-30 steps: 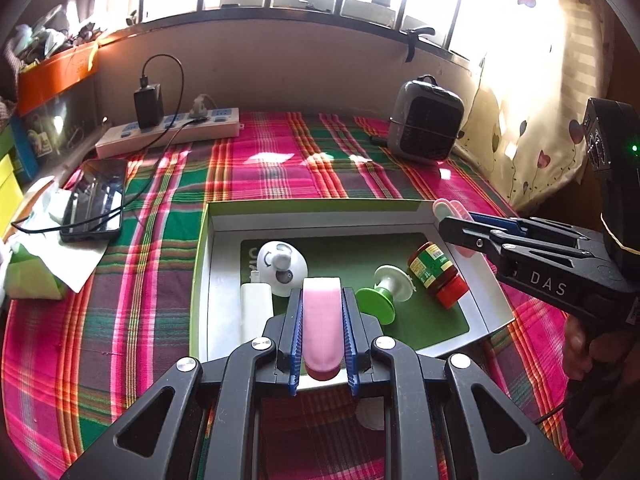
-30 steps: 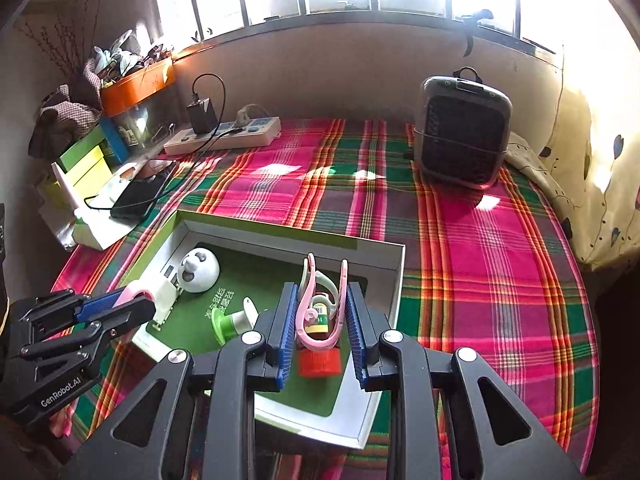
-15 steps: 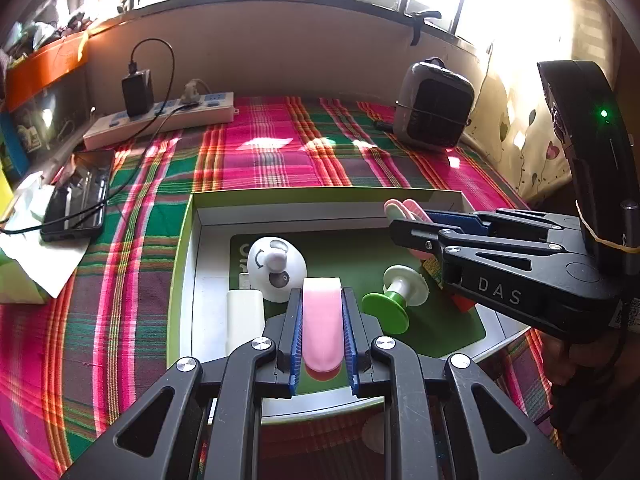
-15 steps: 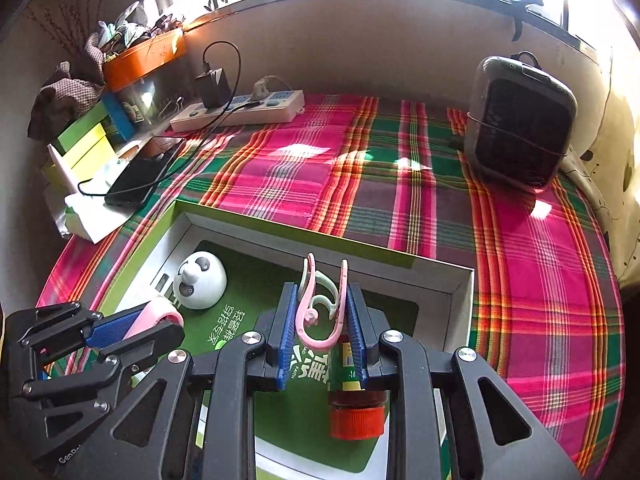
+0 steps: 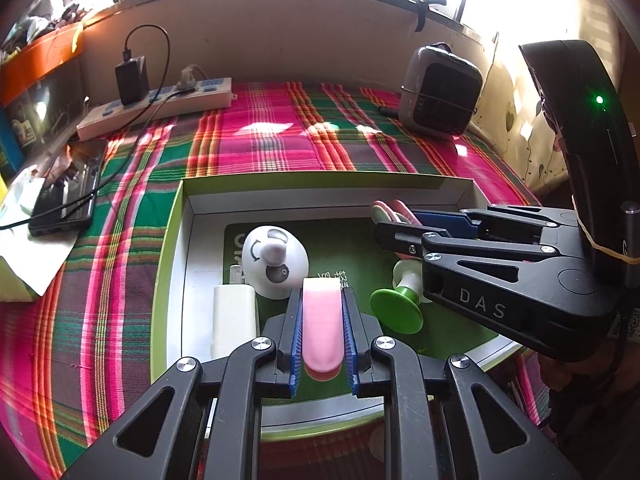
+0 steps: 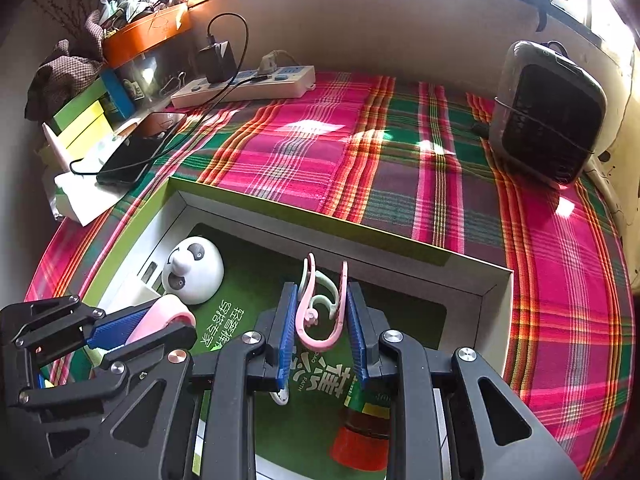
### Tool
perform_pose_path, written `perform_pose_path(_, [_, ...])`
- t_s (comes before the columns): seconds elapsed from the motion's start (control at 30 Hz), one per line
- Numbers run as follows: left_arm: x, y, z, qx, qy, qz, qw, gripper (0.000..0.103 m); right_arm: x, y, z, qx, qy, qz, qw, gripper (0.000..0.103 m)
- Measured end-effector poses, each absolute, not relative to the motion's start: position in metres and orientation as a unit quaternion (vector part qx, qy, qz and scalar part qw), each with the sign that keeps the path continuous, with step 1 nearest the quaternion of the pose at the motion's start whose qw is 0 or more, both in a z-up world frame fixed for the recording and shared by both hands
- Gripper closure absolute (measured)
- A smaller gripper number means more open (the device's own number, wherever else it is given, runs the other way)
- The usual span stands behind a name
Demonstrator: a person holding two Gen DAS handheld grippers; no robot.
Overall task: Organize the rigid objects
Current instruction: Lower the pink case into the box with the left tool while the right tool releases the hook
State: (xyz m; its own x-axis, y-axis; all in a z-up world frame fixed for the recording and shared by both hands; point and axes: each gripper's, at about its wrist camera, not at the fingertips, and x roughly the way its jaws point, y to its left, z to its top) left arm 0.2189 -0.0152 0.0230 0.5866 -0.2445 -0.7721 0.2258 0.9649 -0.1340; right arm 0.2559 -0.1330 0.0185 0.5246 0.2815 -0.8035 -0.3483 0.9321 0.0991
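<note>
A shallow green-rimmed box (image 5: 320, 179) (image 6: 304, 216) lies on the plaid cloth. Inside are a white panda figure (image 5: 276, 262) (image 6: 194, 270), a white charger block (image 5: 234, 320), a green and white spool (image 5: 398, 308) and a red-capped bottle (image 6: 362, 432). My left gripper (image 5: 322, 300) (image 6: 148, 330) is shut on a pink oblong piece (image 5: 322, 326), held over the box's near part. My right gripper (image 6: 322, 292) (image 5: 396, 216) is shut on pink and pale green clips (image 6: 322, 312), held over the box's right side.
A power strip (image 5: 160, 106) with a black adapter and a grey heater (image 5: 440, 92) (image 6: 548, 112) stand by the far wall. A phone (image 5: 66, 190) (image 6: 140, 148) on a cable lies left of the box, next to paper and coloured boxes (image 6: 84, 120).
Both grippers have moved forward over the box, each with its piece still held. The right gripper has come further in over the box's right side and now covers the bottle in the left view.
</note>
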Motion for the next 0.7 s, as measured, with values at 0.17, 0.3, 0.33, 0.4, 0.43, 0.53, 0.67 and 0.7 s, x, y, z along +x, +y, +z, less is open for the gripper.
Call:
perform_pose_path(0.17, [0.2199, -0.0167, 0.0213, -0.008, 0.435, -0.134, 0.890, 0.086, 0.2585, -0.1326, 0.0151, -0.036, 0.458, 0.179, 0.870, 0.078])
perform_pose_path(0.3, [0.2201, -0.0170, 0.0215, -0.008, 0.435, -0.133, 0.891, 0.086, 0.2595, -0.1328, 0.0124, -0.036, 0.458, 0.177, 0.871, 0.078])
perform_pose_path(0.33, [0.2203, -0.0171, 0.0212, -0.007, 0.435, -0.134, 0.891, 0.086, 0.2598, -0.1330, 0.0124, -0.035, 0.457, 0.177, 0.871, 0.078])
perform_pose_path(0.4, [0.2202, -0.0172, 0.0213, -0.008, 0.435, -0.133, 0.891, 0.086, 0.2600, -0.1329, 0.0123, -0.035, 0.458, 0.176, 0.871, 0.078])
perform_pose_path(0.43, [0.2202, -0.0174, 0.0211, -0.008, 0.435, -0.133, 0.891, 0.086, 0.2600, -0.1329, 0.0123, -0.035, 0.457, 0.176, 0.871, 0.078])
perform_pose_path(0.53, [0.2202, -0.0178, 0.0211, -0.006, 0.435, -0.131, 0.891, 0.086, 0.2603, -0.1331, 0.0124, -0.033, 0.456, 0.176, 0.872, 0.078])
perform_pose_path(0.67, [0.2199, -0.0184, 0.0207, -0.005, 0.435, -0.130, 0.891, 0.086, 0.2602, -0.1332, 0.0123, -0.032, 0.456, 0.175, 0.872, 0.078])
perform_pose_path(0.7, [0.2199, -0.0184, 0.0208, -0.004, 0.435, -0.130, 0.891, 0.085, 0.2602, -0.1334, 0.0124, -0.031, 0.456, 0.174, 0.872, 0.078])
